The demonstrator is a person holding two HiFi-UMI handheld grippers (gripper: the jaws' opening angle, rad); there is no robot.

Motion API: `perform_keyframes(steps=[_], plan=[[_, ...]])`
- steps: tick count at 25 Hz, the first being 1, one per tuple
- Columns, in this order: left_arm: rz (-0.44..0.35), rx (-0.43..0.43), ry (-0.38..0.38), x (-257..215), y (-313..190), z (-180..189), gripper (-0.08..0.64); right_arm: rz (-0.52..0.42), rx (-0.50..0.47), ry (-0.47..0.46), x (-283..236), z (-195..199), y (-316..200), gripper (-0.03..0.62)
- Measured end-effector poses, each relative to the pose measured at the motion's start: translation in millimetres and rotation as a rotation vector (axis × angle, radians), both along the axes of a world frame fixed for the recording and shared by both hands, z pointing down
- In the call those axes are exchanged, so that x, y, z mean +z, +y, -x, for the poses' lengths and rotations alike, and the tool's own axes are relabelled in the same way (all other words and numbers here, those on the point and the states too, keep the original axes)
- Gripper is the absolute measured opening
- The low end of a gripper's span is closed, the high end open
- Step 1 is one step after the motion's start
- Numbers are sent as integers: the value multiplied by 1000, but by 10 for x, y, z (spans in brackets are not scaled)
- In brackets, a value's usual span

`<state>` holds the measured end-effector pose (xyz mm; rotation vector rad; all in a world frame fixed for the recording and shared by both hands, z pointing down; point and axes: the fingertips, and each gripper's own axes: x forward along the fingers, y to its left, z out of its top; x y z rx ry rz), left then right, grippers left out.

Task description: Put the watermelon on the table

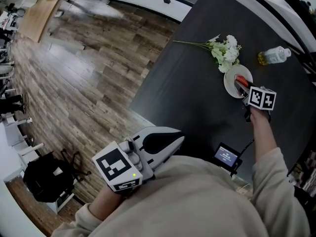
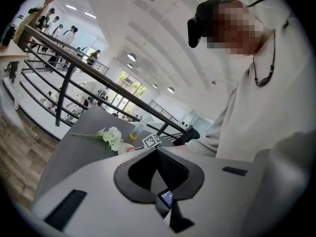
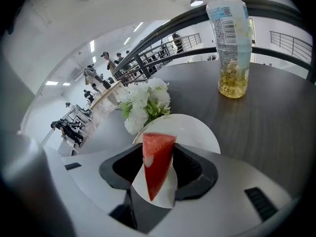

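While the left gripper (image 1: 178, 140) hung low at the left, close against the person's pale top (image 1: 197, 201) by the near edge of the dark table (image 1: 187, 83), its jaws were pressed together tip to tip and carried nothing. Further left, a black bag (image 1: 47, 177) sat on the wood floor (image 1: 89, 83). Just right of that gripper, a small lit screen (image 1: 227, 155) stood at the table's edge. Beyond it, white flowers (image 1: 224, 51) with green leaves lay on the table, their stem stretched out to the left and their blooms just beside the rim of a white plate (image 1: 229, 85).

Over that plate the right gripper (image 3: 159, 151) pointed steeply down. Its jaws were clamped on the watermelon (image 3: 157, 169), one black pad against each sloping side near the broad end. The watermelon was a triangular wedge of bright red flesh, matte and even in colour, with one small pale fleck near its left edge. Its broad, straight end faced the flowers and its sharp point faced back into the gripper. The wedge sat between the pads directly above the plate's near half; whether its underside touched the plate could not be told.

To the right, well apart from the plate, a clear bottle (image 1: 274, 56) with a little yellow liquid in it stood upright on the table.
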<state>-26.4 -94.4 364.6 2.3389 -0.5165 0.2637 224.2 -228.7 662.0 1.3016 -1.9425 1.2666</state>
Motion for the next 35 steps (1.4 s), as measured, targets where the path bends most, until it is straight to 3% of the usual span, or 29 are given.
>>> perform_keyframes(steps=[19,27,35], plan=[[4,1,3,23,6,-10,3,-16,-68,39,72,120,2,198],[-3,1,16,-19,-4,-22,3,-28,-45,56,22,79,-44,256],[-8,16,14,-23,6,-49,3,-23,-71,52,71,111,-22,261]])
